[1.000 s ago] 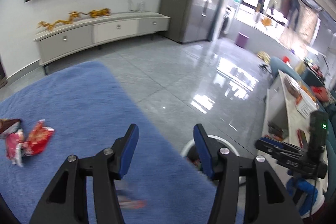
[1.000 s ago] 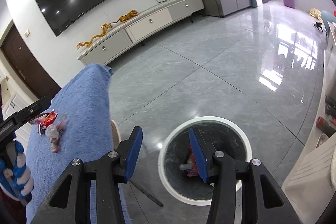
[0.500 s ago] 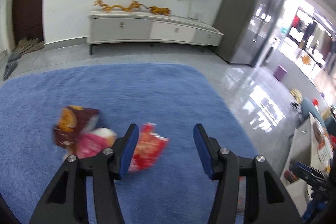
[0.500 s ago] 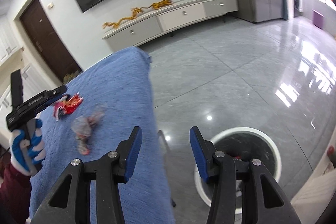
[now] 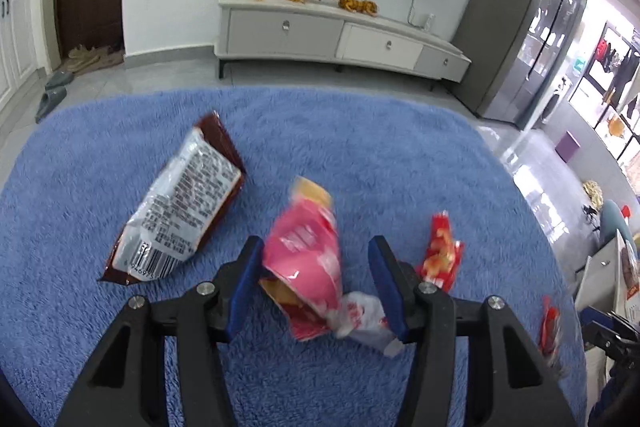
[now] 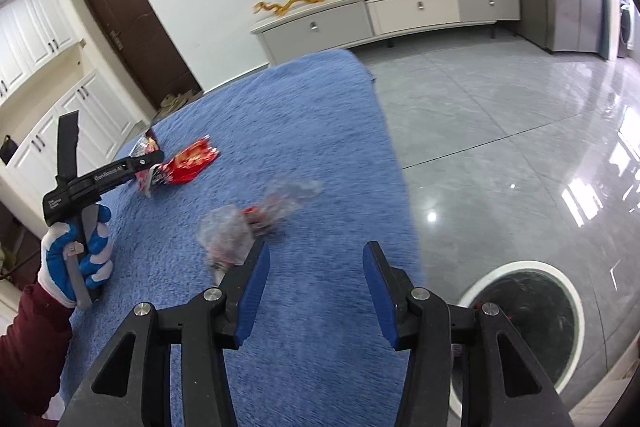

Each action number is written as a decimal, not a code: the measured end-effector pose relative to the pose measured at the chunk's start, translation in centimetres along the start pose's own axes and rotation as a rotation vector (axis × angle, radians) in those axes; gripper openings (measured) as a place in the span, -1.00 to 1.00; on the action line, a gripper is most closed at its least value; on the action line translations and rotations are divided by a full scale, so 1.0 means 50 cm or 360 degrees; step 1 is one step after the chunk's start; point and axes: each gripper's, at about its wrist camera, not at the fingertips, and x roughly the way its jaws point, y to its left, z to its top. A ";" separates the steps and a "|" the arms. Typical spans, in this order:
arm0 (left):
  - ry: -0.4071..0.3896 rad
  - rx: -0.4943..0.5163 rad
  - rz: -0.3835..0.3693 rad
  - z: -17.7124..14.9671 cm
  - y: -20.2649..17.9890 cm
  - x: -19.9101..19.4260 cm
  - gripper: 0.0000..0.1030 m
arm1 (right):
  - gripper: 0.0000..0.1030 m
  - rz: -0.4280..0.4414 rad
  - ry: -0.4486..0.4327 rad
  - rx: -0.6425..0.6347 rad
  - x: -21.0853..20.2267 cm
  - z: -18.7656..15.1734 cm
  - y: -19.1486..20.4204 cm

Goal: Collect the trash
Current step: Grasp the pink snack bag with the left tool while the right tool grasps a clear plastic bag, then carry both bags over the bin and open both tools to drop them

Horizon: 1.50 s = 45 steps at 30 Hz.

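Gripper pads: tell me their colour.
Blue, on black arms. The left gripper shows it best in the left wrist view.

Right gripper (image 6: 316, 277) gapes over blue cloth (image 6: 320, 131) beside a blurred, perhaps clear, wrapper (image 6: 240, 231).

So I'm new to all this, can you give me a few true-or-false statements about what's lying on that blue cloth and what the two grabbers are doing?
1. The pink packet lies between the open fingers of the left gripper. True.
2. The right gripper is clamped on a wrapper. False: it is open and holds nothing.
3. The bin stands on the blue cloth. False: it stands on the grey floor beside it.
4. A brown packet lies left of the pink one. True.
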 end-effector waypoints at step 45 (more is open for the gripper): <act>-0.0228 0.0056 0.0020 -0.092 -0.068 -0.229 -0.36 | -0.63 0.0312 -0.0138 -0.0174 -0.046 -0.036 0.114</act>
